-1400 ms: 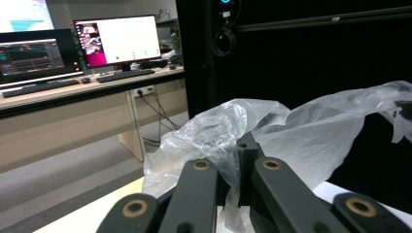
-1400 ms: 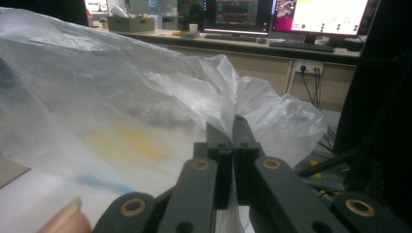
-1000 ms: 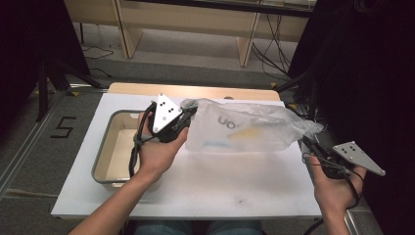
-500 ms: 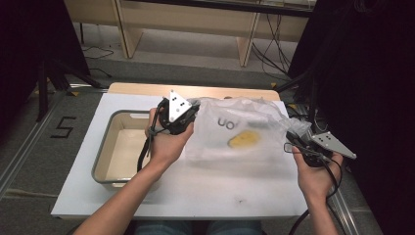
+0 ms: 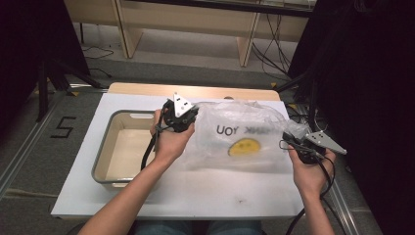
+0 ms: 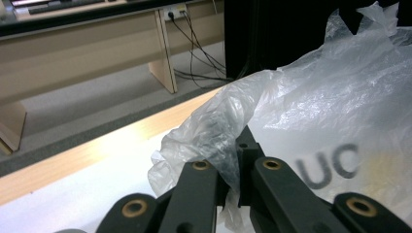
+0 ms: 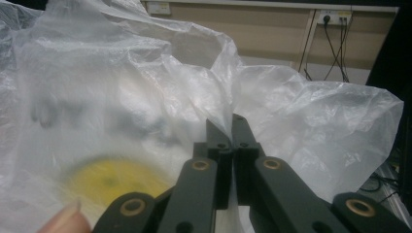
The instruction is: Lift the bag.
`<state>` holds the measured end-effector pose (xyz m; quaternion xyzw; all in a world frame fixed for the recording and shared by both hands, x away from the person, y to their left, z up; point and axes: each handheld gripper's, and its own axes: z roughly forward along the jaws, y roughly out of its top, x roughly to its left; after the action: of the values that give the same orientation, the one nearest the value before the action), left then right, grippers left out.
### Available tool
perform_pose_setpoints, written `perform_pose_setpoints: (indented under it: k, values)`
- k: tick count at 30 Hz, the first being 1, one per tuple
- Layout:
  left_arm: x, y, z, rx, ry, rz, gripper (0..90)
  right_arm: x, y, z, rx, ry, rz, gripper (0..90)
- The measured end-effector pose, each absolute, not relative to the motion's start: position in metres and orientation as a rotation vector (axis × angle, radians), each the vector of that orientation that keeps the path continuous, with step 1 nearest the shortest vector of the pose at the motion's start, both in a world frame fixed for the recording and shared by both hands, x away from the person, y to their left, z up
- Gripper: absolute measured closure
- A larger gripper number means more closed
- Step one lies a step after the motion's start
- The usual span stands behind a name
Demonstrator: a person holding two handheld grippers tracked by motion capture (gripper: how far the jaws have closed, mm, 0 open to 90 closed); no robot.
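Between our two grippers hangs one clear plastic bag (image 5: pixel 242 137), stretched over the white table (image 5: pixel 195 196): the left gripper (image 5: pixel 182 119) has its jaws clamped together on the bag's bunched corner, and in the left gripper view we see that film (image 6: pixel 209 136) pinched between the black jaws; the right gripper (image 5: pixel 298 147) is likewise closed tight on the opposite edge, the film (image 7: pixel 272 111) rising straight out of its pinch in the right gripper view. Printed lettering and a yellow round mark (image 5: pixel 243 147) show on the bag, midway between our two grips. We judge that we are lowering or spreading the bag. From here, the main risk is the thin film: if we pull our hands further apart, it may tear at either pinch or slide out of one grip, and then the free side would drop and crumple. Just beside and behind our left gripper sits a grey tray (image 5: pixel 105 147), so a careless swing that way could snag the bag on its rim. Counted: one bag, one tray, two grippers, both gripping. Whether anything is inside the bag we cannot tell.
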<state>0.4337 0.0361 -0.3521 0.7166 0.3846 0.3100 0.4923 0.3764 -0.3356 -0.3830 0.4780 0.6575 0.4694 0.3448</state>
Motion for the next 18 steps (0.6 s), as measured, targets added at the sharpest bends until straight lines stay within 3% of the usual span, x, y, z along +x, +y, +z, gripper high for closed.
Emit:
perform_pose_setpoints:
  k: [18]
  values:
    - [0.451,0.03,-0.378,1.825,1.01,0.698,89.1,0.387,-0.337,-0.4,1.302,1.747,1.184,89.9]
